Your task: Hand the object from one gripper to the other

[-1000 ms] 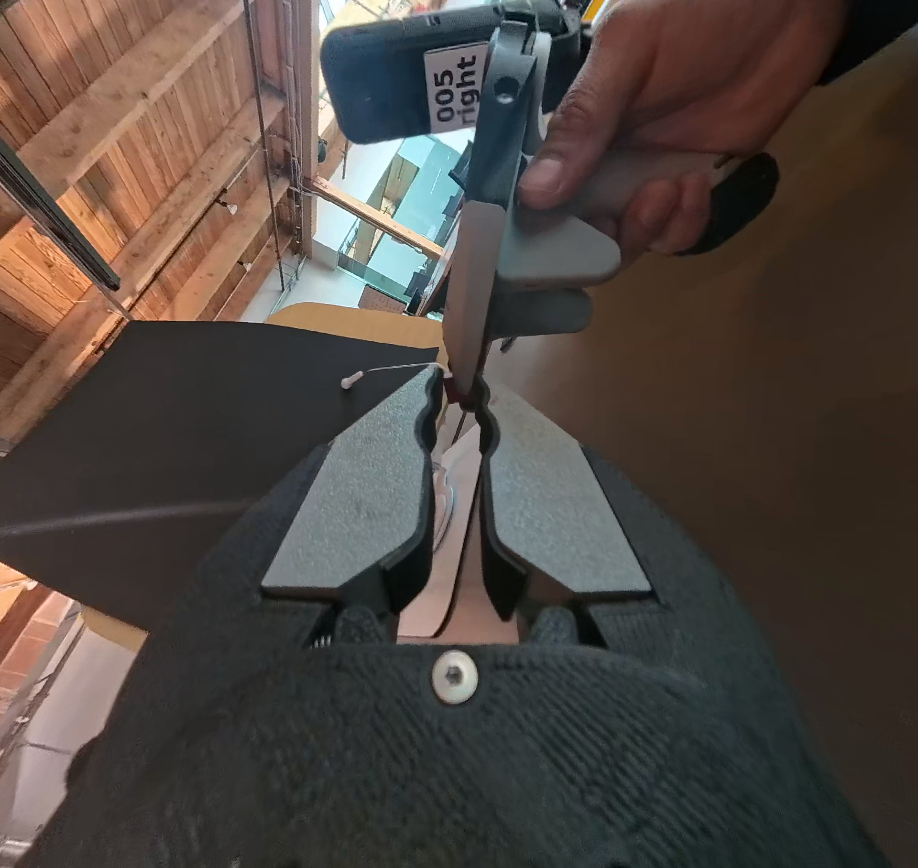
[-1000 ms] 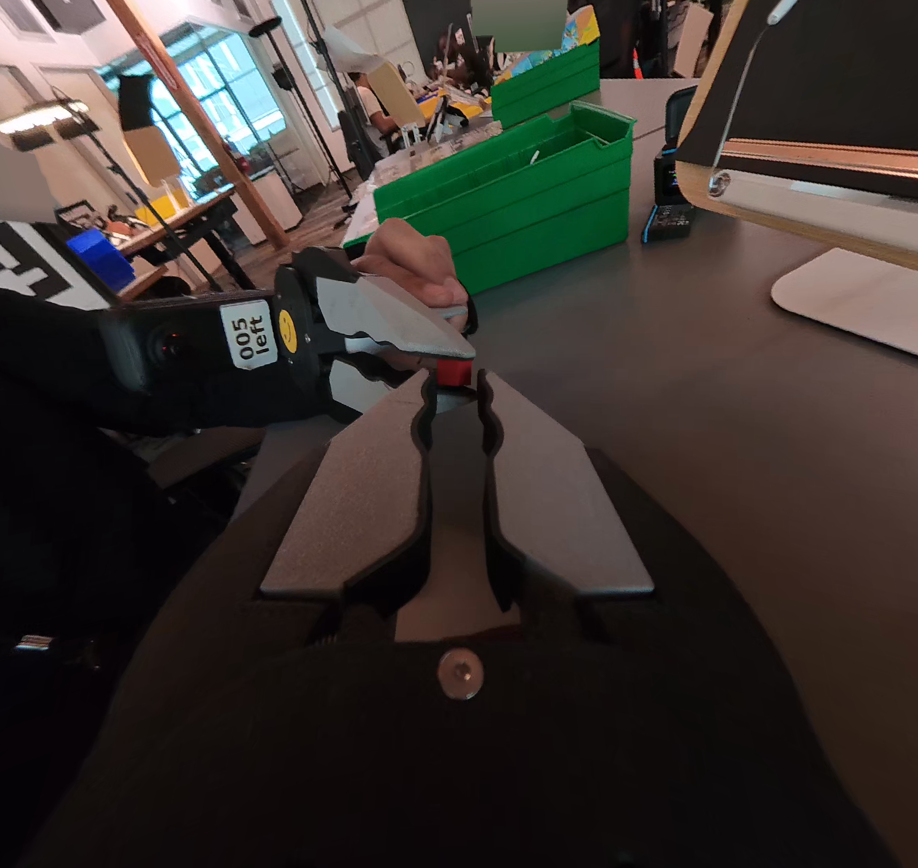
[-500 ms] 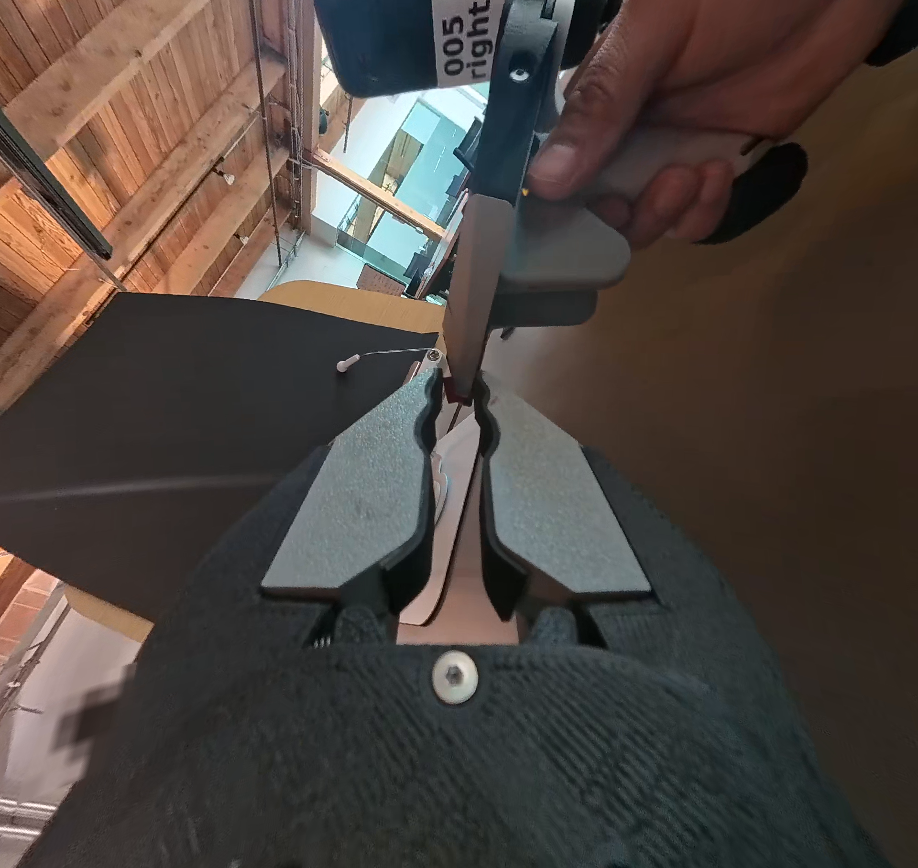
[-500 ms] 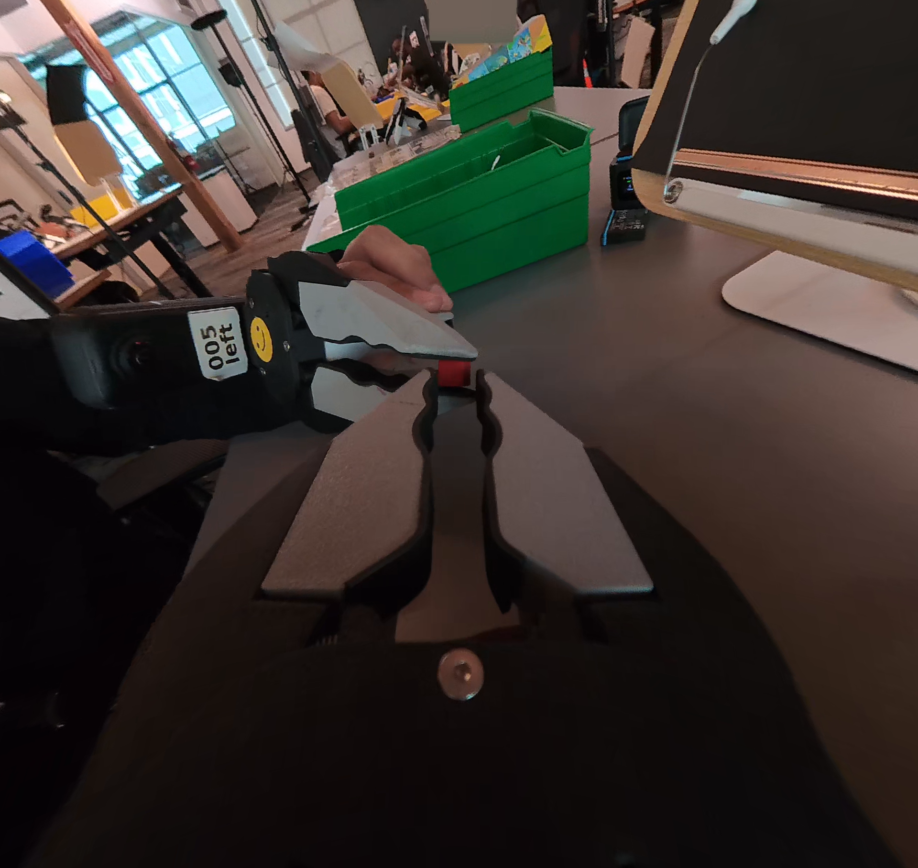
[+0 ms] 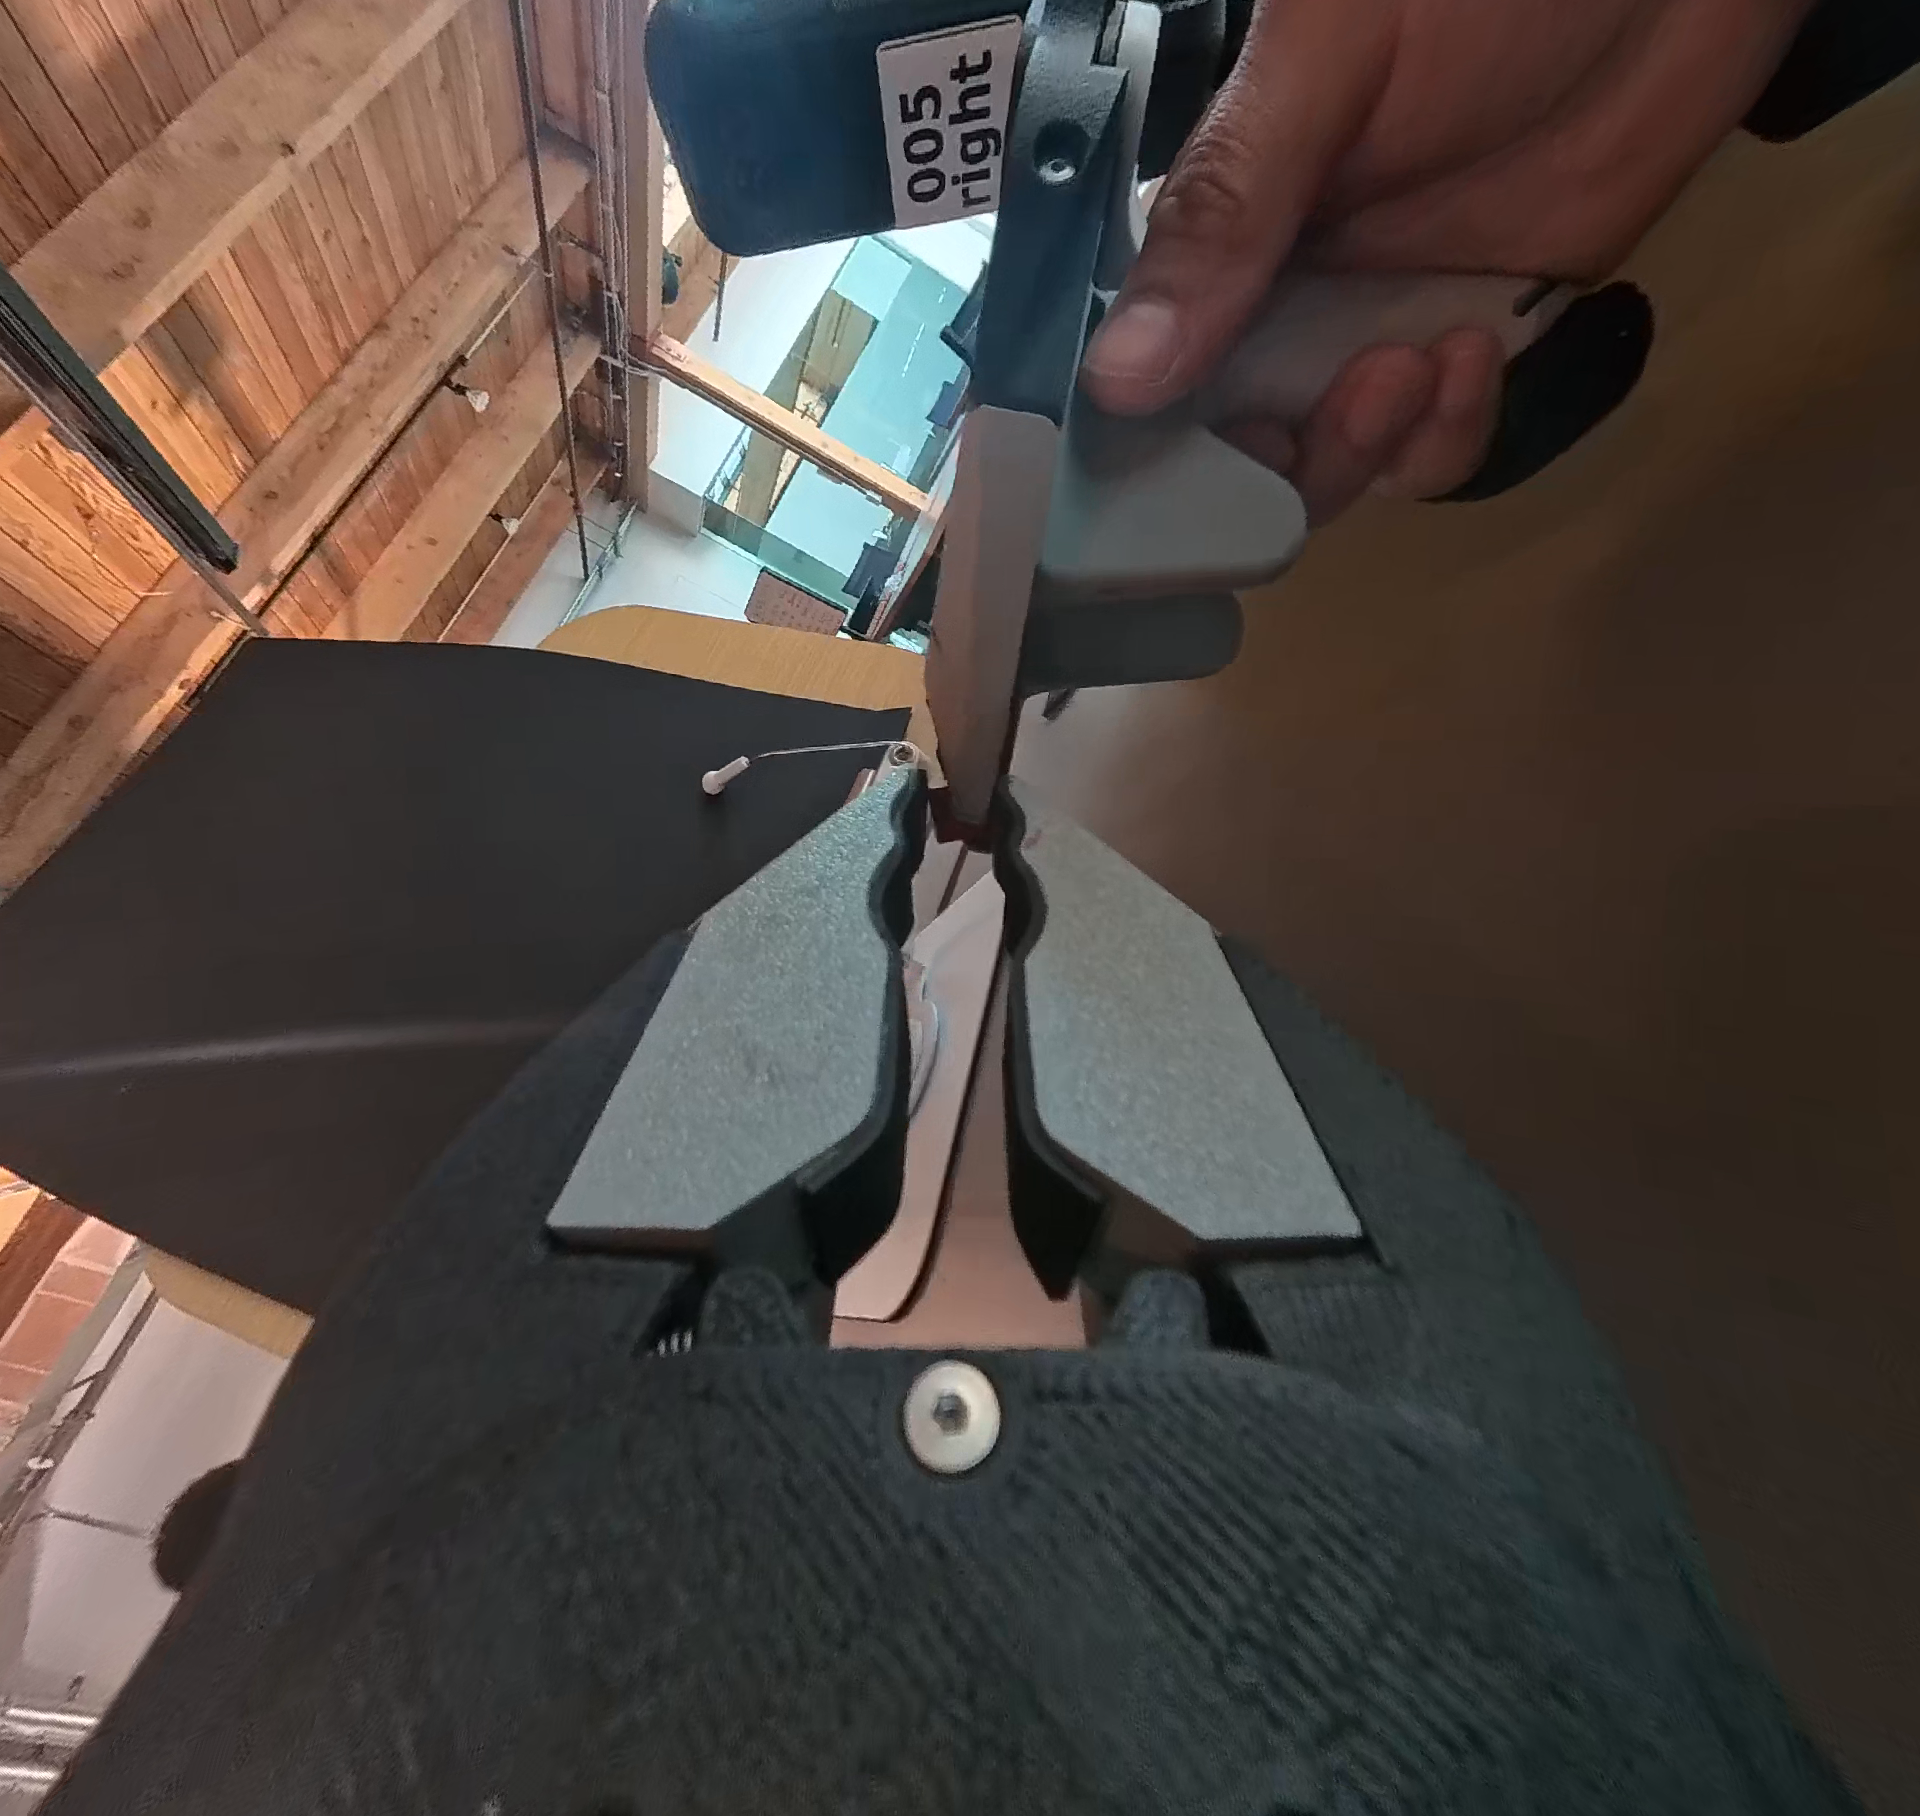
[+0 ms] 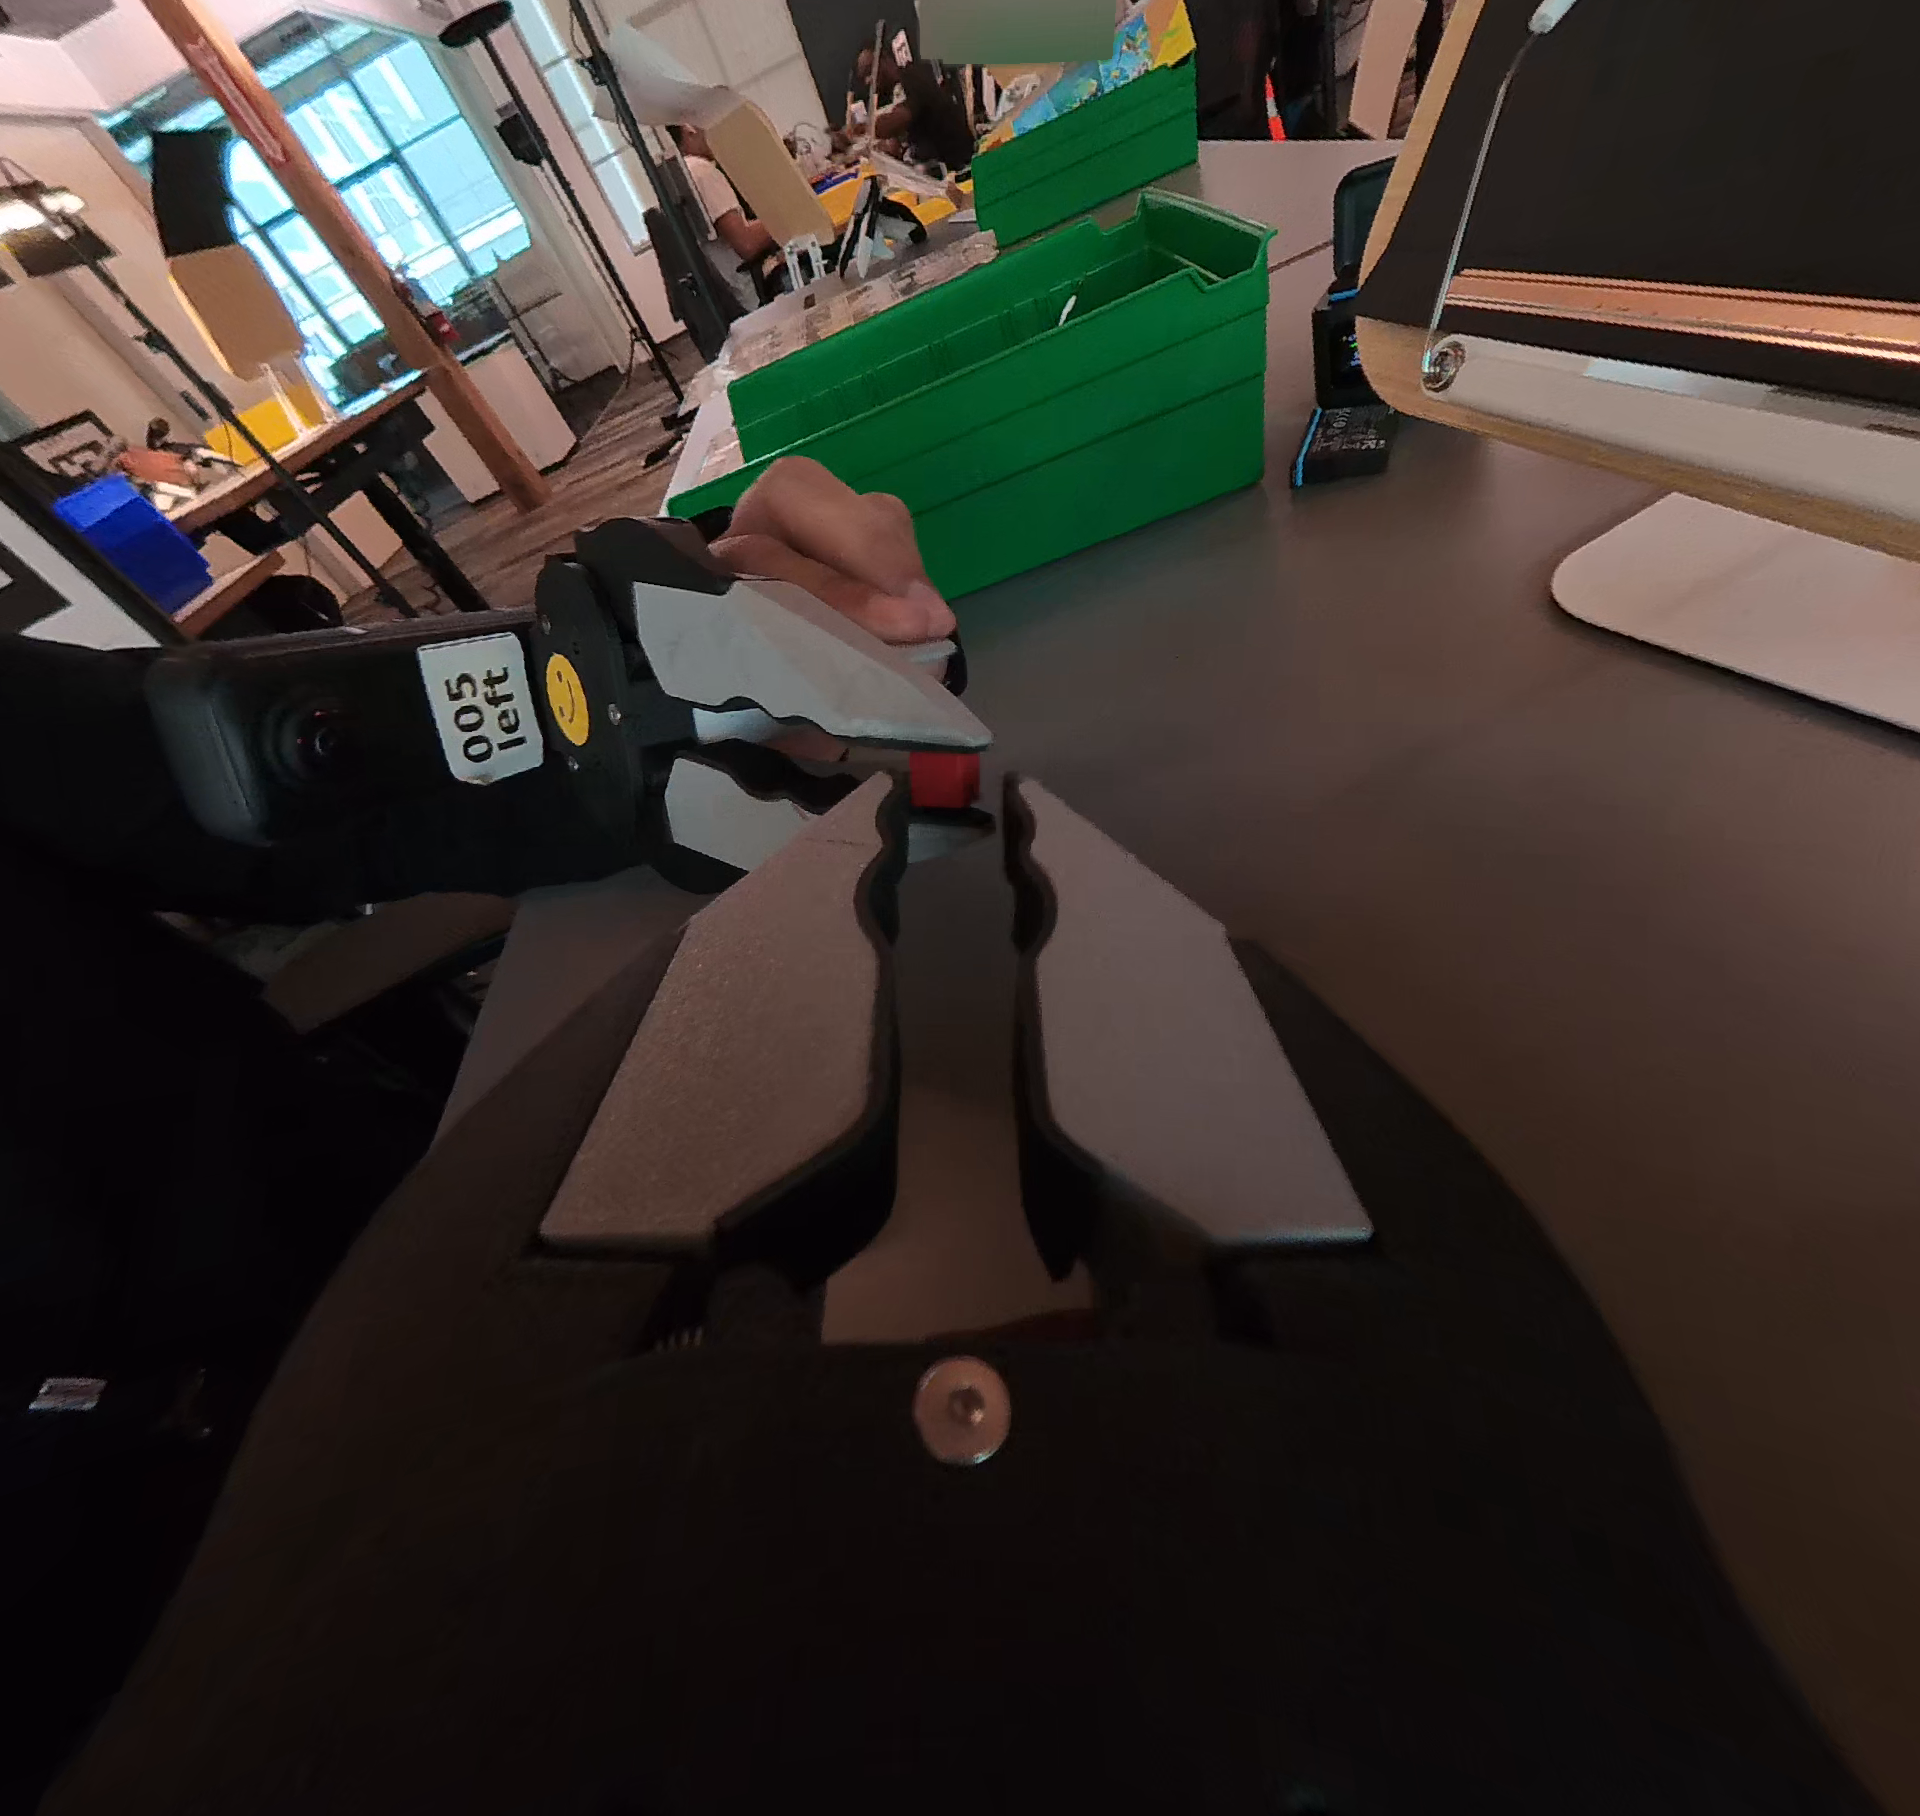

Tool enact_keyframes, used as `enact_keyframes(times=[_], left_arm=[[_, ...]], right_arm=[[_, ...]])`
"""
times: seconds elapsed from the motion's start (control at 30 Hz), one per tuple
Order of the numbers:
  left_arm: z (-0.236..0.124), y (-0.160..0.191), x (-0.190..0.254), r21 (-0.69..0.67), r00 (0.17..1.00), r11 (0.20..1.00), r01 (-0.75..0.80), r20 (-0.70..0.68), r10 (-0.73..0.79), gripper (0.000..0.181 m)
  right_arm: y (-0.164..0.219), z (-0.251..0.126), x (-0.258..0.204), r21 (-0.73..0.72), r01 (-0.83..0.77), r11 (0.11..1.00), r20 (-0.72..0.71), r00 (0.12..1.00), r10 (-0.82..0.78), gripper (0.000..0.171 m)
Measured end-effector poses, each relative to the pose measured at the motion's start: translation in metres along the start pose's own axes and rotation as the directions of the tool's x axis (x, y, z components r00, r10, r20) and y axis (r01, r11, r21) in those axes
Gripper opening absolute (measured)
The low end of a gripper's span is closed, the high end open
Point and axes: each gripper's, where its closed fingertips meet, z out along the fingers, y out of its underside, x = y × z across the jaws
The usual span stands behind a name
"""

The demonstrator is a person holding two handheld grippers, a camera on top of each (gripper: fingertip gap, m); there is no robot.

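Observation:
A small red block (image 6: pixel 943 779) is pinched between the fingertips of my left gripper (image 6: pixel 971 781), which reaches in from the left above the grey table (image 6: pixel 1455 883). My right gripper (image 6: pixel 951 808) stands open with one fingertip on each side of the block, a small gap on the right side. In the left wrist view the left gripper (image 5: pixel 961 819) is shut on the block (image 5: pixel 951 823). The right gripper (image 5: pixel 975 798) comes down from above, edge-on, held by a hand (image 5: pixel 1455 156).
Green bins (image 6: pixel 1039 395) stand behind the grippers. A monitor (image 6: pixel 1714 156) on a white foot (image 6: pixel 1745 592) stands at the right, and it also shows in the left wrist view (image 5: pixel 364 831). A small black device (image 6: pixel 1345 395) sits beside the bins. The tips of both grippers are at nearly the same place.
Both grippers stay together at the red block and shift slightly as a pair. The left stays shut on it, and the right keeps about the same gap around it.

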Motion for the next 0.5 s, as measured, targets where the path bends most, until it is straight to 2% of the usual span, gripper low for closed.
enact_keyframes(times=[0.07, 0.1, 0.2, 0.5], left_arm=[[-0.0007, -0.0018, -0.0012, 0.007, 1.0, 1.0, -0.001, 0.005, 0.001, 0.009], [-0.001, -0.003, -0.0011, 0.011, 1.0, 1.0, -0.001, 0.005, 0.001, 0.009], [-0.0011, -0.0039, -0.0003, 0.007, 1.0, 1.0, -0.012, 0.006, 0.012, 0.009], [-0.0014, -0.0059, -0.0009, 0.018, 1.0, 1.0, -0.007, 0.01, 0.007, 0.009]], right_arm=[[-0.0007, -0.0012, 0.003, 0.005, -0.003, 1.0, -0.016, 1.0, 0.003, 0.027], [-0.0007, -0.0018, 0.0016, 0.004, -0.002, 1.0, -0.006, 1.0, 0.002, 0.027], [0.0, -0.0017, -0.0052, -0.001, 0.005, 1.0, 0.03, 1.0, -0.005, 0.014], [-0.0006, -0.0027, -0.0049, 0.004, -0.011, 1.0, 0.04, 0.999, 0.011, 0.018]])
